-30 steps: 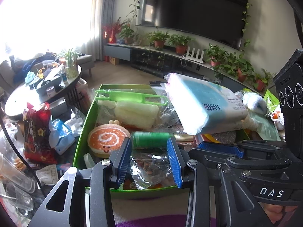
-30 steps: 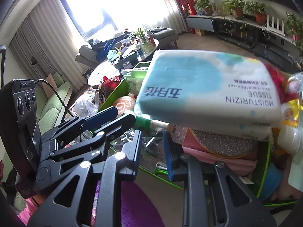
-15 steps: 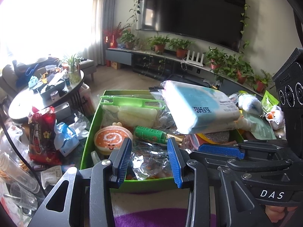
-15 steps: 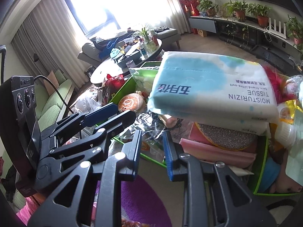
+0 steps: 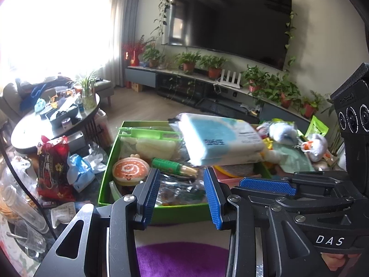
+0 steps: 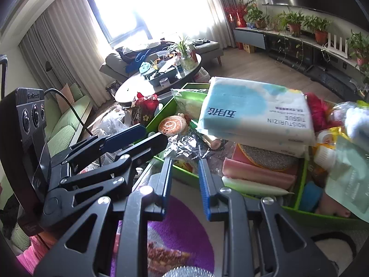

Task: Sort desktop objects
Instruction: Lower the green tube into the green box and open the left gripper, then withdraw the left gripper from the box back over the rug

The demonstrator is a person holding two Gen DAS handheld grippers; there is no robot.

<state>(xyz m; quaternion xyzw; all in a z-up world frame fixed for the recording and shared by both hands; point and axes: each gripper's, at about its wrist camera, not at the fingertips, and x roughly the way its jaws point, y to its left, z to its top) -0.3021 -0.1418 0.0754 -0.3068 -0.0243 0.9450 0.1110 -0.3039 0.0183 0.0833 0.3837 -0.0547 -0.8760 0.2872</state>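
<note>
A green box (image 5: 108, 161) crammed with items stands ahead of both grippers. On top lies a blue-and-white tissue pack (image 5: 219, 138) (image 6: 253, 113), tilted. Under it are an orange swirl plush (image 5: 130, 168) (image 6: 171, 124), a green bottle (image 5: 170, 165) and crinkled clear bags. My left gripper (image 5: 182, 196) hovers before the box's near wall, open, with nothing between its blue pads. My right gripper (image 6: 185, 185) hangs beside it over the near right part of the box, jaws at their narrowest and holding nothing.
A red snack bag (image 5: 52, 159), blue wrappers and glasses (image 5: 27, 237) crowd the left of the box. Plush toys (image 5: 281, 131) and a pale green sachet (image 6: 350, 184) lie on its right. A purple mat (image 5: 180, 256) is below the grippers. A round table (image 5: 30, 129) stands behind on the left.
Both grippers have drawn back and up from the box, which now looks smaller and farther. Neither jaw gap has changed, and nothing was picked up.
</note>
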